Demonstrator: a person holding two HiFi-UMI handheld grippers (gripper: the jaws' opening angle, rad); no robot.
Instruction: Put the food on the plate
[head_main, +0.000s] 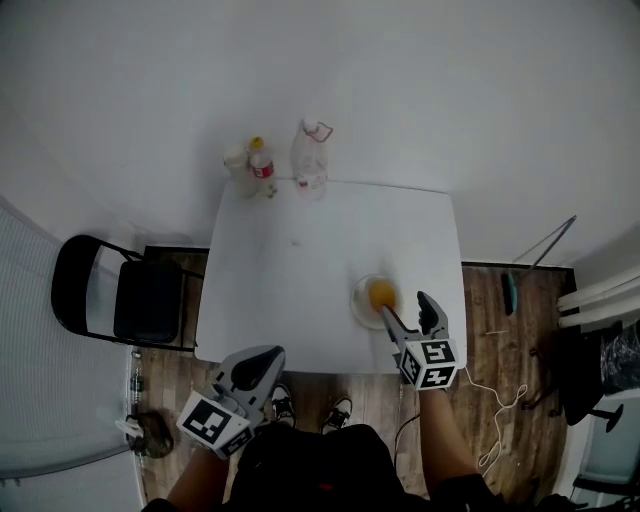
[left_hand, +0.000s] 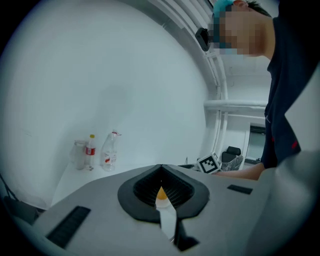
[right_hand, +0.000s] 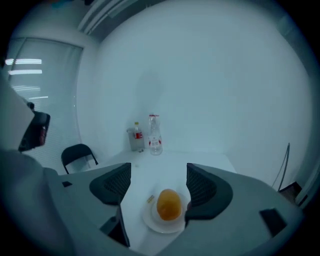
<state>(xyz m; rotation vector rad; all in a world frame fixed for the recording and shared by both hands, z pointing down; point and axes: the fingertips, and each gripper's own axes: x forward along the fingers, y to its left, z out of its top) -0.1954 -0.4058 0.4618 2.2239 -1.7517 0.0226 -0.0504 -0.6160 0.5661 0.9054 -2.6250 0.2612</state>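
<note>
An orange, bun-like piece of food (head_main: 381, 294) (right_hand: 169, 204) lies on a small white plate (head_main: 360, 305) (right_hand: 162, 226) near the front right of the white table (head_main: 300, 270). My right gripper (head_main: 407, 309) (right_hand: 157, 187) is open just short of the plate, nothing between its black fingers (right_hand: 202, 187), which frame the food without touching it. My left gripper (head_main: 262, 362) (left_hand: 161, 169) is shut and empty, held below the table's front edge. In the left gripper view a sliver of the food (left_hand: 161, 193) shows through the slit between the jaws.
Two plastic bottles (head_main: 261, 160) (head_main: 311, 158) and a cup (head_main: 238, 160) stand at the table's far edge. A black chair (head_main: 130, 295) is left of the table. A small scrap (right_hand: 150, 199) lies beside the plate. Cables trail on the wooden floor (head_main: 500, 400) at right.
</note>
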